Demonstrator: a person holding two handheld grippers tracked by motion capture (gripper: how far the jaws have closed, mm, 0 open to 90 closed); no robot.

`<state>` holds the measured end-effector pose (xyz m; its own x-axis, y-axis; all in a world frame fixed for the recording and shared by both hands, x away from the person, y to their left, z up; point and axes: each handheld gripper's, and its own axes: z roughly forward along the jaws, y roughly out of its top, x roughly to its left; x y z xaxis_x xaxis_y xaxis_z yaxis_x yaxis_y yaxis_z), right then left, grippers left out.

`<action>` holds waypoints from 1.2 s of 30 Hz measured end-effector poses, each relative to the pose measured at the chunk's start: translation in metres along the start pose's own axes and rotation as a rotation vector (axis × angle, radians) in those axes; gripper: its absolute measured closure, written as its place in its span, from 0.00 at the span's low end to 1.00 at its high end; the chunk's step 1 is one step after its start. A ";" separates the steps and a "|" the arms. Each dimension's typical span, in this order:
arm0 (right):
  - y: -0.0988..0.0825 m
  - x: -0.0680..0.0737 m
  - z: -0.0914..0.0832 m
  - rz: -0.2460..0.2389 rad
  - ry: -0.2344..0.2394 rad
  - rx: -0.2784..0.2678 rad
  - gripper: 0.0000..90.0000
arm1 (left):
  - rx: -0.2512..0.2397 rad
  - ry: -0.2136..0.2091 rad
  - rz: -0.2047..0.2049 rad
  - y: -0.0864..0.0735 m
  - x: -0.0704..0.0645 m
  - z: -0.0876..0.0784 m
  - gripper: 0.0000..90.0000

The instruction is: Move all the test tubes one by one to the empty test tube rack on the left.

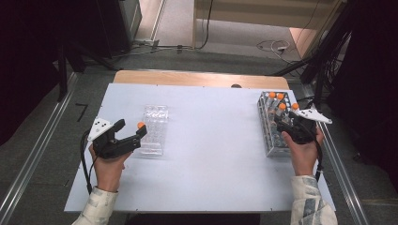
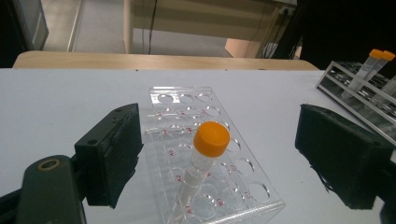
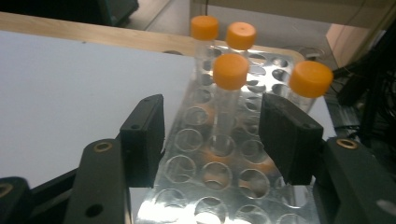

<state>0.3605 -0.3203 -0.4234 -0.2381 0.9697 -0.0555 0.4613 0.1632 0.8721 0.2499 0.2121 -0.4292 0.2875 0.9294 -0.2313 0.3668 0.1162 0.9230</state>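
Note:
A clear plastic rack (image 1: 155,129) lies on the white table at the left, and one orange-capped tube (image 2: 211,138) stands in a hole near its front. My left gripper (image 1: 131,126) hovers at that rack's near left corner, open, with the tube between its jaws and untouched by either pad. At the right stands a metal wire rack (image 1: 271,143) holding several orange-capped tubes (image 1: 281,106). My right gripper (image 1: 284,123) is over that rack, open; in the right gripper view its jaws flank the nearest tube (image 3: 229,72) without pressing on it.
The white table (image 1: 211,154) has a wooden strip along its far edge. The metal rack (image 2: 355,88) sits close to the table's right edge. Cables and dark equipment lie on the floor beyond the table.

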 end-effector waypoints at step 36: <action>0.002 -0.054 0.043 -0.007 0.002 0.106 0.71 | 0.001 -0.006 0.011 -0.001 -0.002 0.002 0.17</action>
<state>0.4112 -0.3640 -0.4392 -0.2431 0.9681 -0.0602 0.5476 0.1882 0.8153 0.2506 0.2092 -0.4297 0.2971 0.9285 -0.2228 0.3644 0.1054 0.9253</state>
